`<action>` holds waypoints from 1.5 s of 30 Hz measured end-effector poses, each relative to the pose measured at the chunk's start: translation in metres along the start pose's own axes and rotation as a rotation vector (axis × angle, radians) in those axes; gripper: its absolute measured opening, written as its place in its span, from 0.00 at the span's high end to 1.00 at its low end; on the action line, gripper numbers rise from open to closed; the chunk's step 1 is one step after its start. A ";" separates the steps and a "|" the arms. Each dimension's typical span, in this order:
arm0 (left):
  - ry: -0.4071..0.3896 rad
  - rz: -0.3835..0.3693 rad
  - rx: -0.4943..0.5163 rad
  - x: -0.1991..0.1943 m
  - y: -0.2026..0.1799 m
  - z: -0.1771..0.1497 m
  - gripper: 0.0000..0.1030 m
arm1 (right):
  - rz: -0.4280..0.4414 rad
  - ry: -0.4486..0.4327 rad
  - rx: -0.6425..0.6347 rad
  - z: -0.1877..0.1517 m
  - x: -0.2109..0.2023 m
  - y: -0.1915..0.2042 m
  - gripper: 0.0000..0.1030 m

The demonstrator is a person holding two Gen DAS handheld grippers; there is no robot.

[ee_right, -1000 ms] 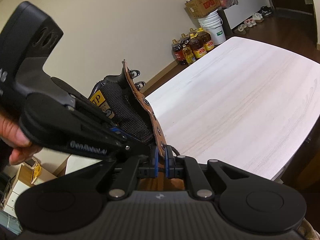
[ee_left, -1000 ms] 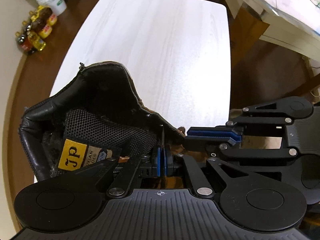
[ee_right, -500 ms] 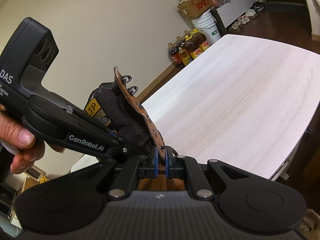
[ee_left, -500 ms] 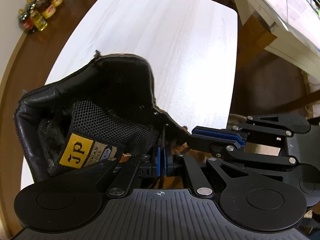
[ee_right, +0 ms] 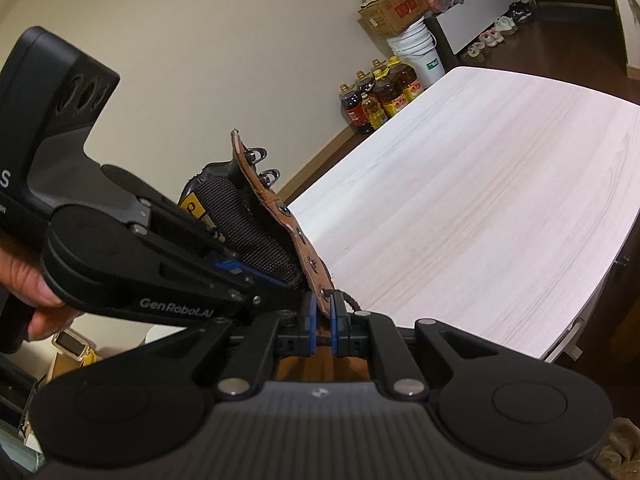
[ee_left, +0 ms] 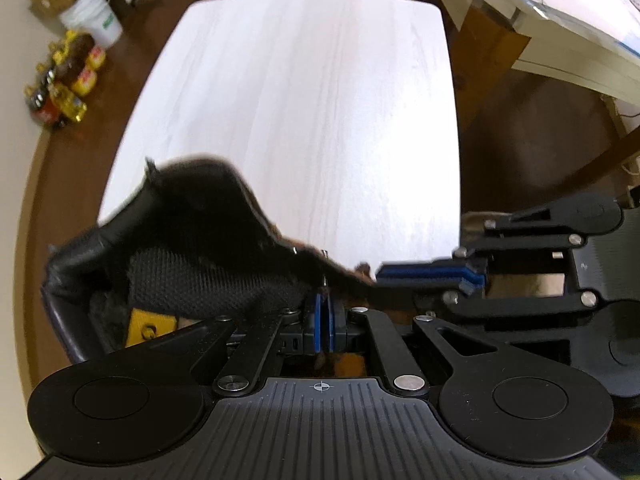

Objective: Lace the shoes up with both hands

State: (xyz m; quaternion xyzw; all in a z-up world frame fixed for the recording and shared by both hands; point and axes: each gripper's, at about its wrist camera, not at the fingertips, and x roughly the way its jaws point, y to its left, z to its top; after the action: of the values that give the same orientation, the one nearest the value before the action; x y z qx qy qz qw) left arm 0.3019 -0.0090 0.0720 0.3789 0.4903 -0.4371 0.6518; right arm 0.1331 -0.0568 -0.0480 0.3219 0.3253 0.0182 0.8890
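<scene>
Soft indoor light, one view smeared, one crisp

Left wrist view is blurred: the boot and oil bottles smear, and the pale tabletop glares near white. Right wrist view is sharp and evenly lit, the tabletop's grain clear, the cream wall shadowless. Fisheye bends both, corners black.

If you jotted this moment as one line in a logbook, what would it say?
stage: lacing | left gripper: shut on dark lace | right gripper: clamping brown leather eyelet flap | black-lined brown boot: at white table edge
</scene>
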 end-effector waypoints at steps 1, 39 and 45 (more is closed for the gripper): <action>-0.003 0.005 0.003 0.000 0.000 0.001 0.96 | 0.002 0.001 0.002 0.000 0.000 0.000 0.92; -0.151 -0.118 0.036 -0.066 0.024 -0.067 0.91 | -0.239 -0.061 0.375 0.070 -0.028 -0.126 0.98; -0.069 -0.014 -0.108 -0.052 0.055 -0.125 0.91 | -0.686 0.036 -0.142 0.095 -0.016 -0.107 0.97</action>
State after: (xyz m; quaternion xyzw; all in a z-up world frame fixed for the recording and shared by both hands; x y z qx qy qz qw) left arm 0.3081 0.1353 0.0973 0.3244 0.4933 -0.4273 0.6847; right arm 0.1580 -0.1988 -0.0466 0.1311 0.4280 -0.2533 0.8576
